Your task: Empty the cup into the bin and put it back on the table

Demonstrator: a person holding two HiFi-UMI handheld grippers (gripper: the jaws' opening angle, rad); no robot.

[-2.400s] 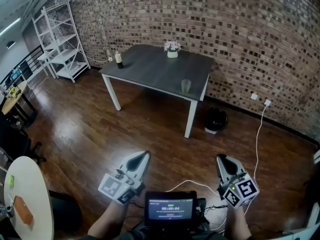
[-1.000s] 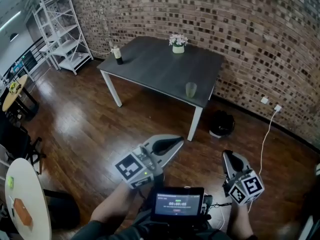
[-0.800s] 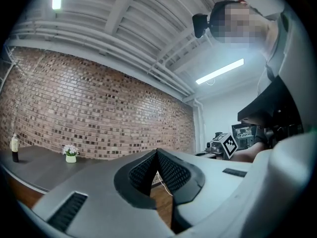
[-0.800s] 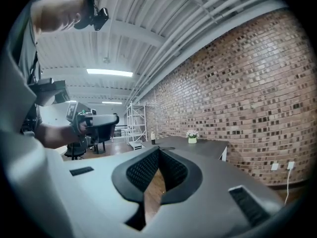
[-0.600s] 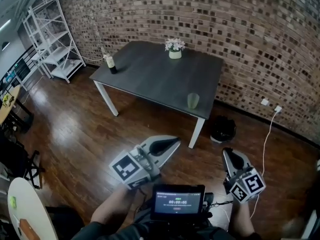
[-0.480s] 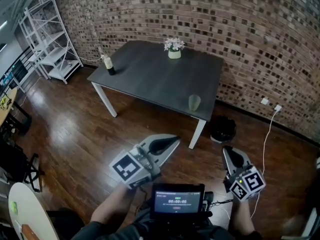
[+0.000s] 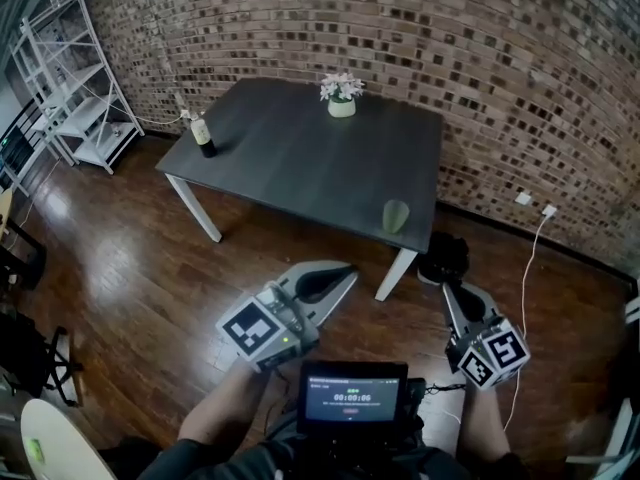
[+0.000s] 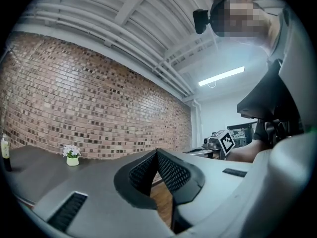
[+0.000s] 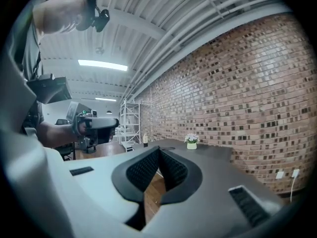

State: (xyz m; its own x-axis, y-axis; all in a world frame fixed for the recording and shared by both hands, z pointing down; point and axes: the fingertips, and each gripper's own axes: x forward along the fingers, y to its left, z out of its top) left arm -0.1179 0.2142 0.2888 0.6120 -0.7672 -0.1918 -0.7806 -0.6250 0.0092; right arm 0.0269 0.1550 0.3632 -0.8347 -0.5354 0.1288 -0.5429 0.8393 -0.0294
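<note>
The cup [image 7: 396,215] stands at the near right corner of the bench [image 7: 300,158], with the bin [image 7: 445,258] on the floor beside that corner. The left gripper [image 7: 343,272] and right gripper [image 7: 450,291] both have their jaws closed and empty. The right should open wide, then approach the cup level.

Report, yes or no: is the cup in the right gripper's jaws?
No, the cup stands on the table, while the right gripper hangs short of it, jaws together on nothing.

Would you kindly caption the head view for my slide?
Left gripper and right gripper, both shut, face table with cup; bin nearby.
</note>
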